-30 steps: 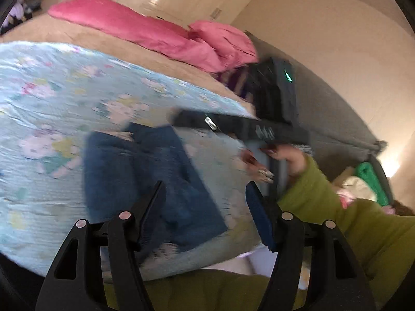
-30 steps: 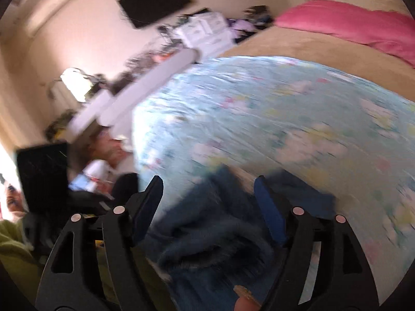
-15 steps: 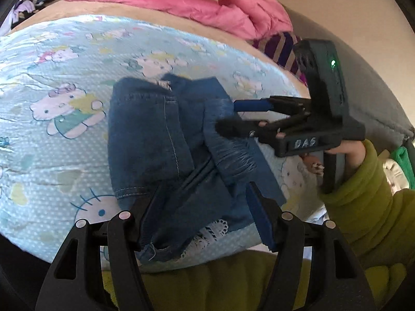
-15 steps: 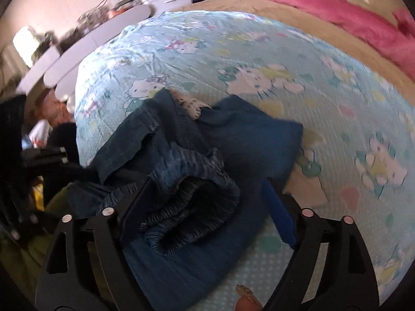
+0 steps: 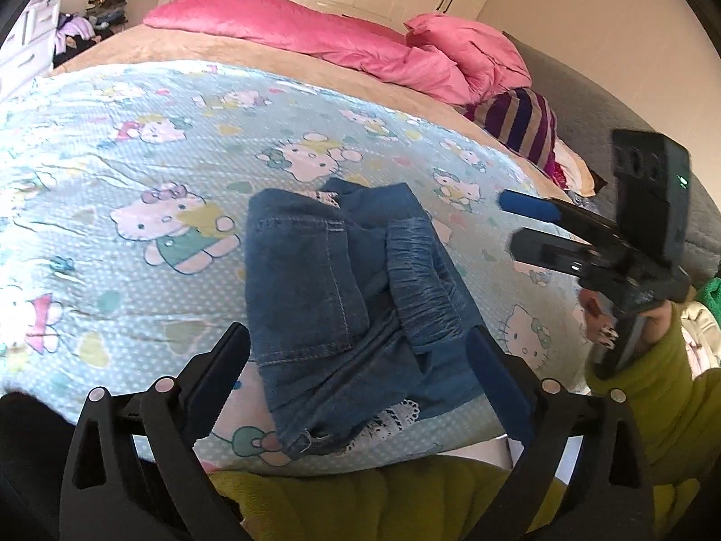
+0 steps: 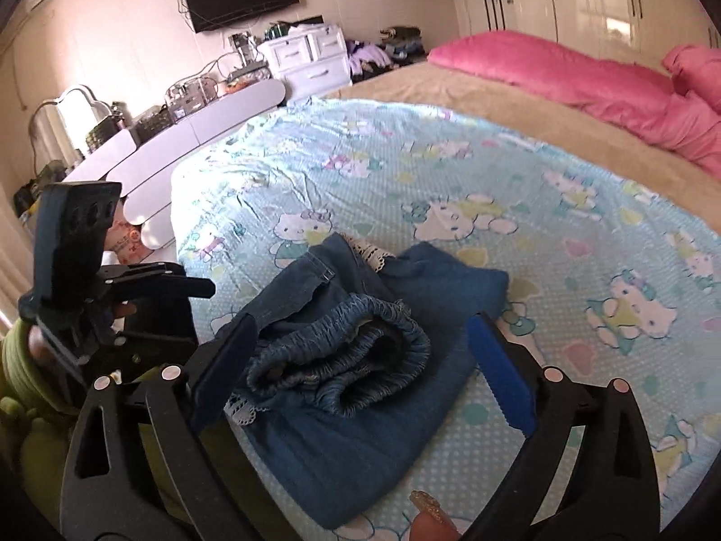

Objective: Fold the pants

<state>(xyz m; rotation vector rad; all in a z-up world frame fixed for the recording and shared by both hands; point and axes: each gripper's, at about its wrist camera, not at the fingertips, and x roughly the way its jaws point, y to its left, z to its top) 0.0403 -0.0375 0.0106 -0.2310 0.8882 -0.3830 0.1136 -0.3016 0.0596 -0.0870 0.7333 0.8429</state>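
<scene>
Two tools are seen spread wide above a folded bundle of pants (image 5: pixel 342 297) lying near the front edge of the bed (image 5: pixel 135 207), on a pale blue cartoon-print sheet. The left tool (image 5: pixel 356 360) is opening, and nothing is pinched between its pads; the near end of the denim is simply framed by its two fingers. The right tool (image 6: pixel 360 356) is likewise opening, with the gathered waistband (image 6: pixel 360 347) lying loose between its fingers and untouched by either pad.

The long axis of the bundle is seen running away from the front edge of the bed toward the pink pillows (image 5: pixel 342 40), roughly in line with the way the left tool points. From that view the right tool (image 5: pixel 536 230) is held off to the right of the pants, apart from the cloth. The left tool is judged the nearer of the two to the ragged hem and lace trim (image 5: pixel 396 419) at the front edge. The fold is judged largely made, though the waistband sits bunched on top and may need smoothing.
</scene>
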